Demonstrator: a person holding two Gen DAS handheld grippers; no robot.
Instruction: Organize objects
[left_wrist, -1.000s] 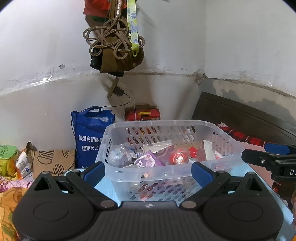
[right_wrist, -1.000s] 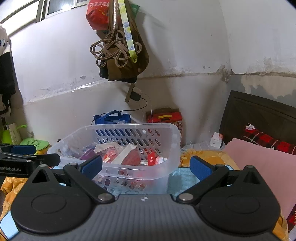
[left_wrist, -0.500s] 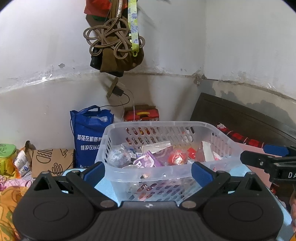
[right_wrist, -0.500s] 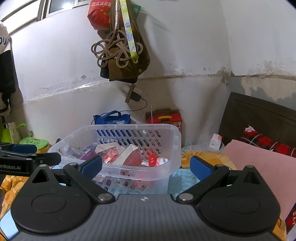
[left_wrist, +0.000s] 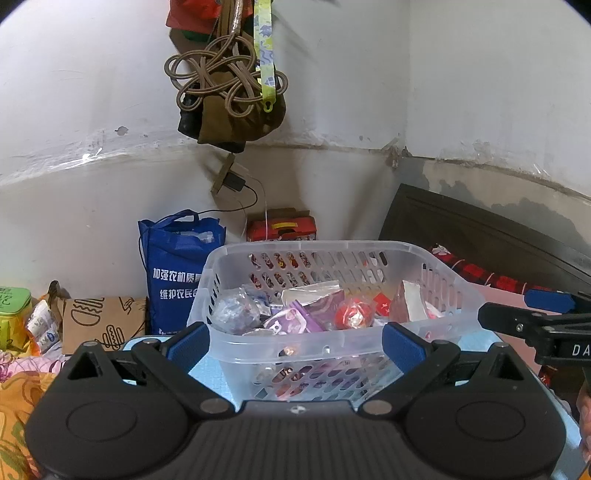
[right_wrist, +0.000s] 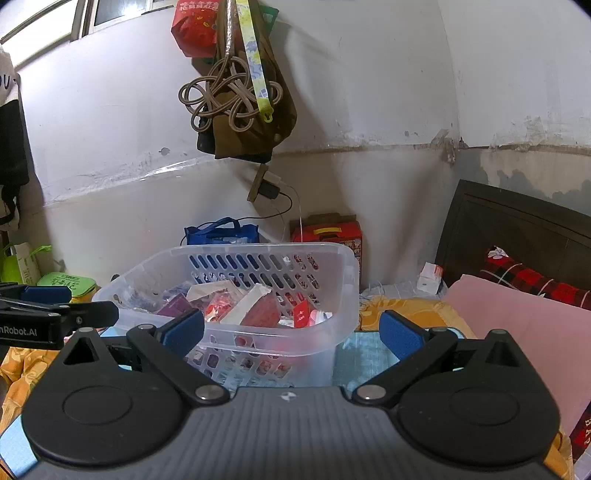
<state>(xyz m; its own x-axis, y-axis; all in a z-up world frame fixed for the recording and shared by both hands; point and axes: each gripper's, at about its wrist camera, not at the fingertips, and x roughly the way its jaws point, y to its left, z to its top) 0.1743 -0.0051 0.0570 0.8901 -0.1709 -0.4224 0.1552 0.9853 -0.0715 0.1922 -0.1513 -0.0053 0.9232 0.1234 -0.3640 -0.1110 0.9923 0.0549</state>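
Showing clear perforated basket (left_wrist: 332, 254) of loose wrapped packets (left_wrist: 351, 315) on blue mat (right_wrist: 365, 354), left gripper (left_wrist: 295, 341) and right gripper (right_wrist: 291, 328) both spread, empty, just short; risking light basket sliding or tipping under off-centre push.

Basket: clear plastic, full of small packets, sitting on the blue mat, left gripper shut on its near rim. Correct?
Not quite. The left gripper is open: in the left wrist view its jaws stand wide apart, one on each side of the basket, gripping nothing. The rest holds: the basket is clear plastic, full of small packets, and sits on the blue mat.
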